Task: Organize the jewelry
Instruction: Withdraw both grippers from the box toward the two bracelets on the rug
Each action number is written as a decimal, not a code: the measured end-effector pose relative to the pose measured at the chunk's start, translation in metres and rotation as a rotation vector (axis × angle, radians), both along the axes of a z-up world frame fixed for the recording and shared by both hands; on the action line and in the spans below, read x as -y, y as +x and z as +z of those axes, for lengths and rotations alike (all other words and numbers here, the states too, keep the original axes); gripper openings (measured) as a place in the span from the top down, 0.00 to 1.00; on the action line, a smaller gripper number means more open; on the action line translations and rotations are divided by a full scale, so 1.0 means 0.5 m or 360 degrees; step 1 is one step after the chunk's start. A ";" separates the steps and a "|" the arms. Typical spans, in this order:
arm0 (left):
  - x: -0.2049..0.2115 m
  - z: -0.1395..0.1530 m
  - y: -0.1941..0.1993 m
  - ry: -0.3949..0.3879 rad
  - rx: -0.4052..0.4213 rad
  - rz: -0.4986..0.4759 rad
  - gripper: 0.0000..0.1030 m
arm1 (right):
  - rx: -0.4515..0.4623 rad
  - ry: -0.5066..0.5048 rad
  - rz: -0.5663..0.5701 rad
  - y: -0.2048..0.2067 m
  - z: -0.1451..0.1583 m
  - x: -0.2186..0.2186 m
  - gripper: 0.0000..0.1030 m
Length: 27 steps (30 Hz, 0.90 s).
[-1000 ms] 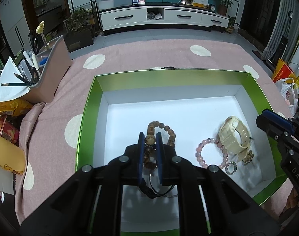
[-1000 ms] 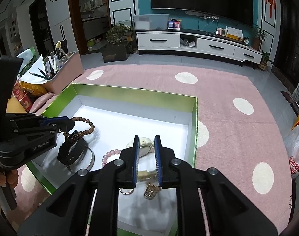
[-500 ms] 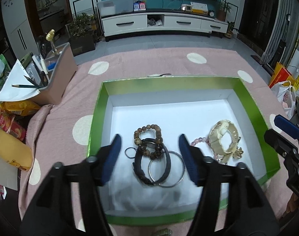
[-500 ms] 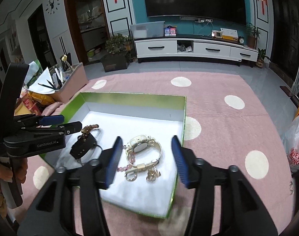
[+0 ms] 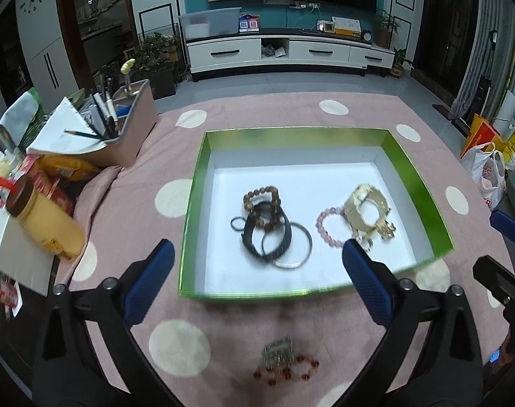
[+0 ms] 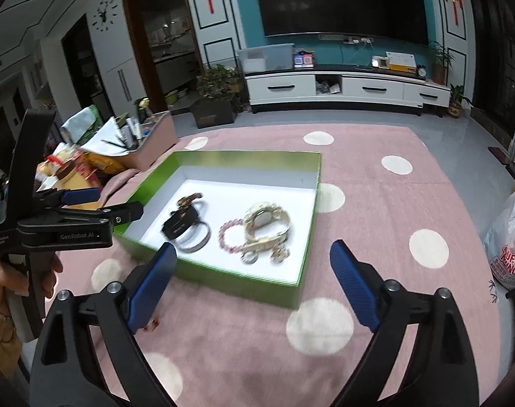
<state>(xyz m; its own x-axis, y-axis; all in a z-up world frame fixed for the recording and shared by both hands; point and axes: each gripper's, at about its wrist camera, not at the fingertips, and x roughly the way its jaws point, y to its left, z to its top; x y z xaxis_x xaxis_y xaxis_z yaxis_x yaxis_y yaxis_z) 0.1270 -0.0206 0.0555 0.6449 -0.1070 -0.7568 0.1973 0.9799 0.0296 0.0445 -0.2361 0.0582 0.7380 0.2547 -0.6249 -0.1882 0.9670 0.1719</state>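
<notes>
The left gripper point(image 5: 257, 278) has just been opening its jaws and holds nothing. In the green box point(image 5: 189, 224) lie a dark bracelet pile point(image 5: 267, 224) at left and a cream watch point(image 5: 366, 210) at right. The right gripper point(image 6: 252, 278) has also just opened, empty. I judge a placing step is finished; next comes the red bead bracelet point(image 5: 288, 369) on the near cloth.

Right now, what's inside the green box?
In the green box: a wooden bead bracelet atop a black band, a metal bangle, a pink bracelet, a cream watch, small charms. What lies beneath the piles is hidden.
</notes>
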 end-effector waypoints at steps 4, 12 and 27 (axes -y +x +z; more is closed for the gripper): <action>-0.014 0.013 -0.050 0.0028 0.0039 0.0015 0.02 | 0.0014 0.0019 0.0032 -0.039 0.009 -0.009 0.08; -0.084 0.020 -0.127 -0.0024 0.0045 0.0112 0.02 | 0.0008 0.0074 0.0054 -0.094 0.013 -0.007 0.08; -0.191 -0.087 -0.229 -0.0226 -0.0090 0.0264 0.02 | -0.0110 0.0096 0.0200 -0.128 -0.053 -0.056 0.08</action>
<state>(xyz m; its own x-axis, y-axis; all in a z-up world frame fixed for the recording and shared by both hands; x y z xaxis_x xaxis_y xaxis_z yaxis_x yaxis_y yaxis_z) 0.0125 0.0746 0.0121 0.6192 -0.1110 -0.7773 0.0306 0.9926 -0.1174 -0.0196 -0.2081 0.0315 0.6536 0.3811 -0.6539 -0.2927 0.9240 0.2460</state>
